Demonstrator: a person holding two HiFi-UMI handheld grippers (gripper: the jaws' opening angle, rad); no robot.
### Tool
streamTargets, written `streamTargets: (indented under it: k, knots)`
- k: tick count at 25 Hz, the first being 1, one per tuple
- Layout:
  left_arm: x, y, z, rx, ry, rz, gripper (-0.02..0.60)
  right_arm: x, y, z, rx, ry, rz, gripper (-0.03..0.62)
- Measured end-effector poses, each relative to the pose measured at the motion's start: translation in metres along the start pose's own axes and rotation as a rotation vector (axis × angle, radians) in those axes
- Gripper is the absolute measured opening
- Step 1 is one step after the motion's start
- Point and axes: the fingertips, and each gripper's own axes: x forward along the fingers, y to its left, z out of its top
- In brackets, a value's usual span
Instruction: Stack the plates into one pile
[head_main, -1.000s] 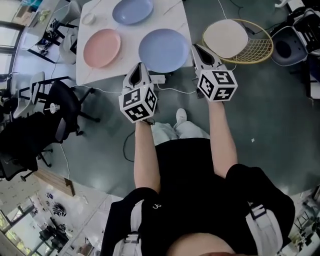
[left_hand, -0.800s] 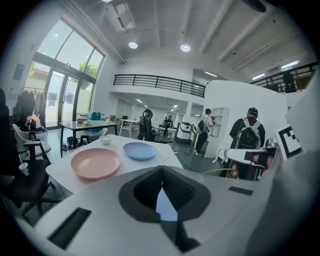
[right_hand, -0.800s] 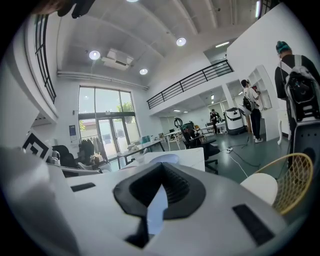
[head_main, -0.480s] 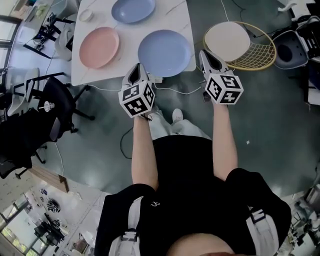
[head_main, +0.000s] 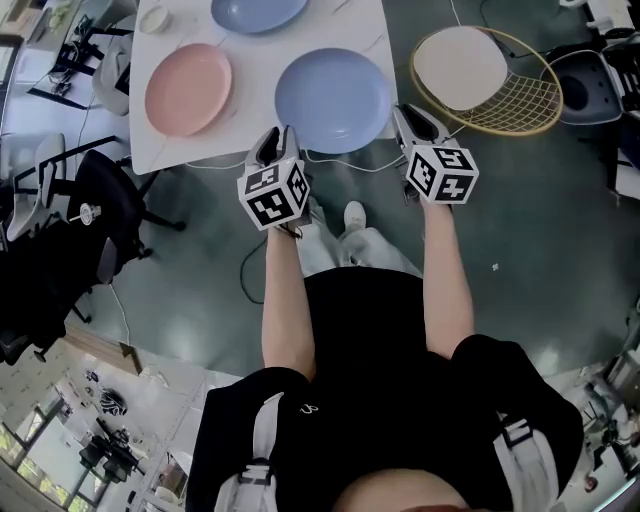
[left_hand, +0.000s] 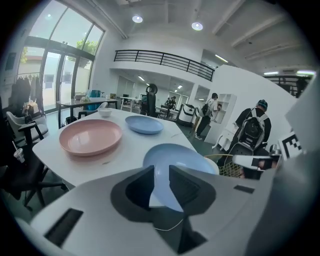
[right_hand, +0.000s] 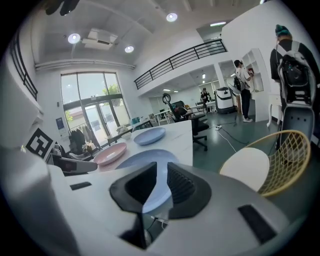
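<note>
Three plates lie on the white table (head_main: 250, 120): a pink plate (head_main: 188, 88) at the left, a large blue plate (head_main: 332, 100) at the near edge, and a second blue plate (head_main: 258, 12) at the far side. My left gripper (head_main: 278, 142) hangs just off the near blue plate's left front rim. My right gripper (head_main: 405, 118) is just off its right rim. Both have just been opening, and their jaws stand apart with nothing between them. Through the gap of the left gripper (left_hand: 161, 172) I see the near blue plate (left_hand: 175, 152). The right gripper (right_hand: 161, 175) also points at the blue plate (right_hand: 145, 160).
A cream plate (head_main: 460, 68) lies in a yellow wire basket (head_main: 520, 100) on the floor to the right of the table. A small white bowl (head_main: 154, 18) stands at the table's far left. Black office chairs (head_main: 110, 200) stand to the left. Cables run under the table's near edge.
Both grippers have sunk a little toward the table's near edge, on either side of the near blue plate. The plates have not moved.
</note>
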Motion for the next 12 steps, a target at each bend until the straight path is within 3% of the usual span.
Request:
streamTargets:
  k: [4,12]
  knots:
    - [0.015,0.008,-0.017,-0.018,0.057,0.001,0.127,0.013,-0.010,-0.025,0.041,0.068,-0.019,0.104]
    - [0.040,0.017,-0.028,-0.060,0.129,0.012,0.132,0.033,-0.023,-0.043,0.106,0.146,-0.075,0.106]
